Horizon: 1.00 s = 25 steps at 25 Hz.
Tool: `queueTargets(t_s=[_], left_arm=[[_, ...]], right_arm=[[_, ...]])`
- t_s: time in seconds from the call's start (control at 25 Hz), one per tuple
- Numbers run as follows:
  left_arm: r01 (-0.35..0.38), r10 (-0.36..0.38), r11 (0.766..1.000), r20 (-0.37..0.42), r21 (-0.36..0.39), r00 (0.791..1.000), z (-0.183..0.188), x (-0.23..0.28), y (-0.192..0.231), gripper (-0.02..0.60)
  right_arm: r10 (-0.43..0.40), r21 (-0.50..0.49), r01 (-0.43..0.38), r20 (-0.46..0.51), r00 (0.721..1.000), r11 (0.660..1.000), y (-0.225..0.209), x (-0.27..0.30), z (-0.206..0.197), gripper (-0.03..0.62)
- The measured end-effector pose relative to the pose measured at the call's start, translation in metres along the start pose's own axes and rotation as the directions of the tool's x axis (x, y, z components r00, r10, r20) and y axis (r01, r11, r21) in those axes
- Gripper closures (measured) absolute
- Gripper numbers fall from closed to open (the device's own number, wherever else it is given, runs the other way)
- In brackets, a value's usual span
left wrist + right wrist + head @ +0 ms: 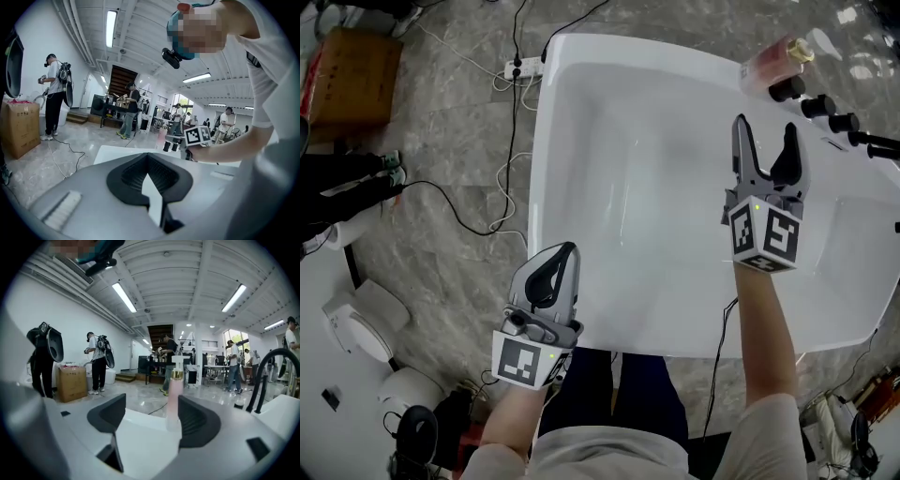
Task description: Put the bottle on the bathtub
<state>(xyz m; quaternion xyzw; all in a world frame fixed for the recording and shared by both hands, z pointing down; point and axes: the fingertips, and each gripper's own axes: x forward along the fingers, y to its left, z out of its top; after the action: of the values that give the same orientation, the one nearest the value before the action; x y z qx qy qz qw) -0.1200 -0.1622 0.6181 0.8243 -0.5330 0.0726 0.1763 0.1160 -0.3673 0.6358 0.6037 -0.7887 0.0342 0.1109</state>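
Bottle [772, 62]: pink, pump top, standing on the bathtub's [581, 58] far rim, at the corner beside the black taps [811, 101]. In the right gripper view the bottle [174, 390] is upright, with its long axis vertical and the pump uppermost.

Relation to fingers: the bottle lies straight ahead of the right gripper [764, 128], beyond the fingertips and clear of them. No pad touches it. In the right gripper view it lines up with the gap, off-centre toward the right-hand finger. The right fingers [108, 416] are spread wide and released, with nothing held.

Left gripper [553, 274]: near the tub's near-left corner, well apart from the bottle. Its fingers [129, 176] are clenched together with nothing between them. The right hand is much the nearer.

Judgement: the bottle is already on the tub, so placement looks done and only the retreat is left. The retreat depends on that offset. Pull back along the fingers' own line. Do not swing left, because that would sweep the right-hand finger into the bottle. The bottle is tall and narrow and stands on a slim rim, so a light knock could tip it into the basin.
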Motion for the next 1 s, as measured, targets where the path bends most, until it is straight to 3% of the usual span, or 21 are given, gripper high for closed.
queueTargets(t_s=[0.16,0.36,0.4,0.44,0.48,0.6,0.76,1.0], left_arm=[[0.011,-0.011,0.999,0.0,0.037,1.0,0.007,0.006,0.001,0.584],[0.011,-0.012,0.997,0.005,0.072,1.0,0.009,0.01,0.006,0.584],[0.007,-0.008,0.997,0.007,0.071,1.0,0.01,0.01,0.006,0.584],[0.003,-0.003,0.998,0.008,0.07,1.0,0.011,0.01,0.006,0.584],[-0.001,0.0,0.998,0.009,0.069,1.0,0.011,0.009,0.005,0.584],[-0.008,0.006,0.997,0.021,0.078,1.0,0.014,0.008,0.002,0.584],[-0.003,0.002,0.997,0.018,0.079,1.0,0.015,0.006,-0.003,0.584],[-0.02,0.018,0.997,0.032,0.075,0.999,0.033,-0.013,-0.007,0.584]], right_arm=[[0.054,-0.017,-0.056,-0.077,0.996,0.998,0.027,-0.058,-0.02,0.273],[0.092,0.029,-0.088,-0.177,0.98,0.996,0.052,-0.117,-0.045,0.292],[0.083,0.041,-0.077,-0.186,0.979,0.996,0.054,-0.127,-0.048,0.384],[0.078,0.063,-0.067,-0.19,0.979,0.996,0.057,-0.136,-0.049,0.519],[0.078,0.096,-0.061,-0.193,0.978,0.994,0.06,-0.143,-0.05,0.582],[0.084,0.173,-0.047,-0.215,0.973,0.984,0.071,-0.157,-0.055,0.586],[0.101,0.192,-0.058,-0.225,0.969,0.98,0.086,-0.166,-0.055,0.586],[0.14,0.208,-0.098,-0.198,0.97,0.973,0.086,-0.182,-0.015,0.586]])
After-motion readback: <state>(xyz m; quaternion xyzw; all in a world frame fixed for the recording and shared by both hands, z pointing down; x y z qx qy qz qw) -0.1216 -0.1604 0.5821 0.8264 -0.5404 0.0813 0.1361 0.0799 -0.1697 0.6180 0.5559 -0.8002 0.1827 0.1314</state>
